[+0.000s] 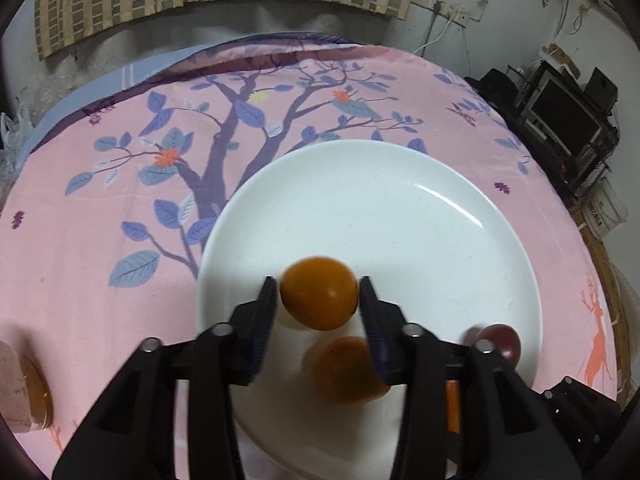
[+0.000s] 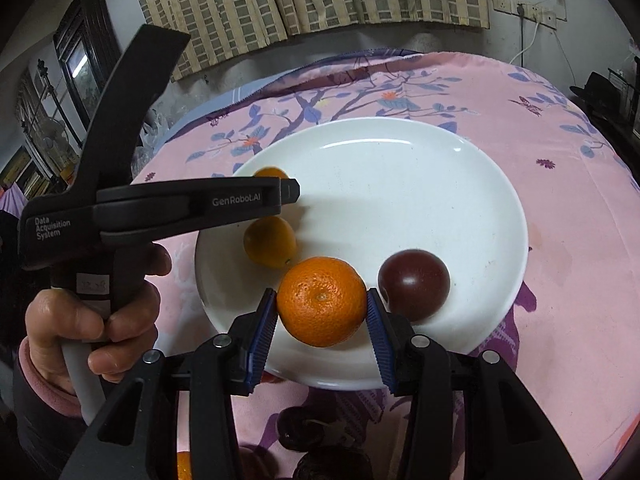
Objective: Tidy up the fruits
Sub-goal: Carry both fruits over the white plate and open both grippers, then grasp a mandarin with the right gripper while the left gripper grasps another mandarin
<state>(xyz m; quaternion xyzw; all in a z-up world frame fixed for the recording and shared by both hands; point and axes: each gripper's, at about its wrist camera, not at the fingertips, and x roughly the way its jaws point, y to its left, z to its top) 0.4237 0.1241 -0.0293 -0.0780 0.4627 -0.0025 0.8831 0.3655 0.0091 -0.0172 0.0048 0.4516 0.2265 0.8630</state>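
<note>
Both grippers over the plate, each bringing a fruit in.

Left gripper (image 1: 319, 300): smooth yellow-orange round fruit (image 1: 319, 293) at frame centre sits between the jaws with slivers of gap showing, so it looks released, likely just dropped onto the round white ceramic plate (image 1: 400, 184). A second smooth orange fruit (image 1: 348, 372) lies below it. Right gripper (image 2: 322, 312): pads press both sides of a dimpled orange mandarin (image 2: 321, 301), clamped low over the plate's near rim, beside a dark purple round fruit (image 2: 414, 285). Fruit gathered near edge, presumably for short reach.
</note>
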